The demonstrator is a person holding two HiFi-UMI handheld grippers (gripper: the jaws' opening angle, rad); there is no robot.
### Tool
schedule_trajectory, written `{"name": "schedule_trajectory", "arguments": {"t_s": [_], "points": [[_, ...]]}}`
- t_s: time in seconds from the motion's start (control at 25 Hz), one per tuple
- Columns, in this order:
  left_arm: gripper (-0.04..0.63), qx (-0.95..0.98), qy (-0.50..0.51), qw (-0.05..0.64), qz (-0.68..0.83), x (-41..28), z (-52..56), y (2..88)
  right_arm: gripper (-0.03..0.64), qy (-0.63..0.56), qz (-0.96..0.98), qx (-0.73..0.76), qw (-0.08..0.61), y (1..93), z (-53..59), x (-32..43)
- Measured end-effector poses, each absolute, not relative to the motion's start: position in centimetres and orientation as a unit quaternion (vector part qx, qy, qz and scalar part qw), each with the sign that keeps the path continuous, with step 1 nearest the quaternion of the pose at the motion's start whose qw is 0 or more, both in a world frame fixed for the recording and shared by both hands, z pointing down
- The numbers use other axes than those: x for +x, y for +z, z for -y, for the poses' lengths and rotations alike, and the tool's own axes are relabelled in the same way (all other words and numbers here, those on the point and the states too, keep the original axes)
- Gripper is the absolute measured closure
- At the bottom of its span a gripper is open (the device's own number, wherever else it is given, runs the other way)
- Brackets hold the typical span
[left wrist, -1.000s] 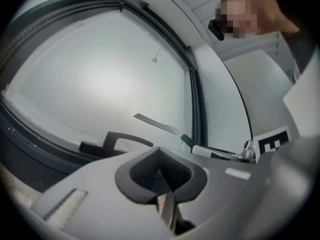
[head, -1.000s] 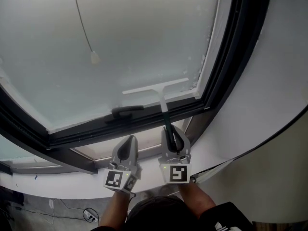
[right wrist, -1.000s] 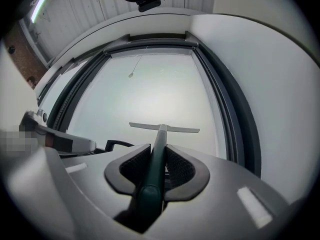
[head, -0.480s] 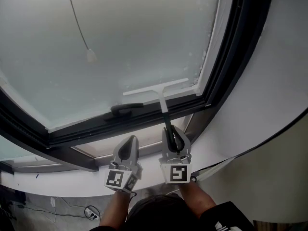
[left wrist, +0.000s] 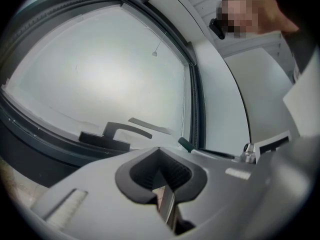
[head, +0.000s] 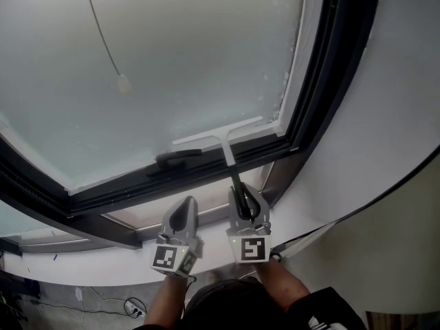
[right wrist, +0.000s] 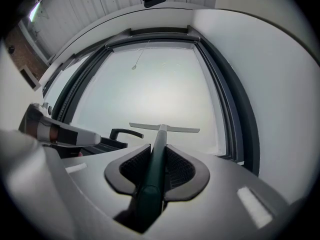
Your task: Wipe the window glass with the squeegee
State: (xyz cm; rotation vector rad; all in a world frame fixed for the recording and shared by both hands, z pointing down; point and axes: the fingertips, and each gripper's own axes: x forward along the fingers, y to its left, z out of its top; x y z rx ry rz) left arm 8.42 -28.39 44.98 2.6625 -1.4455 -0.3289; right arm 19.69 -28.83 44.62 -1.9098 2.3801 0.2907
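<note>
A squeegee [head: 221, 140] with a white blade and dark green handle [right wrist: 152, 179] rests its blade against the frosted window glass [head: 179, 53] near the pane's bottom right corner. My right gripper [head: 245, 203] is shut on the handle, below the window's lower frame. In the right gripper view the blade [right wrist: 164, 128] lies flat across the glass ahead of the jaws. My left gripper [head: 181, 214] hangs beside the right one, to its left, shut with nothing in it. In the left gripper view [left wrist: 162, 176] the jaws meet and the squeegee blade [left wrist: 149, 126] shows ahead.
A dark window handle [head: 178, 158] sits on the lower frame [head: 137, 184] just left of the blade. A thin cord with a small weight [head: 124, 84] hangs over the glass. The dark right frame post [head: 323, 74] and a white wall [head: 392, 102] stand to the right.
The squeegee blade has slid a little lower and left on the glass, nearer the bottom frame. Both grippers have kept their places and states.
</note>
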Motion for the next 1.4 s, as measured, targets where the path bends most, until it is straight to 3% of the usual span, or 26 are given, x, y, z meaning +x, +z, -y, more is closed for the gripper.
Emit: {"name": "schedule_trajectory", "arguments": {"t_s": [0.24, 0.44, 0.56, 1.04, 1.4], "points": [[0.597, 0.875, -0.107, 0.045, 0.47, 8.5, 28.4, 45.0, 0.52, 0.085, -0.775, -0.625, 0.037, 45.2, 28.8, 19.8], [0.597, 0.877, -0.111, 0.038, 0.466, 8.7, 28.8, 44.8, 0.52, 0.117, -0.767, -0.626, 0.078, 42.3, 28.4, 20.1], [0.597, 0.886, -0.087, -0.014, 0.456, 9.5, 28.1, 44.1, 0.52, 0.141, -0.763, -0.621, 0.111, 38.4, 28.5, 20.5], [0.597, 0.908, -0.152, -0.073, 0.383, 12.9, 30.7, 33.7, 0.52, 0.284, -0.719, -0.591, 0.229, 15.6, 32.3, 24.8], [0.597, 0.909, -0.173, -0.111, 0.363, 14.0, 31.8, 30.6, 0.52, 0.335, -0.695, -0.583, 0.256, 6.6, 34.3, 26.2]]}}
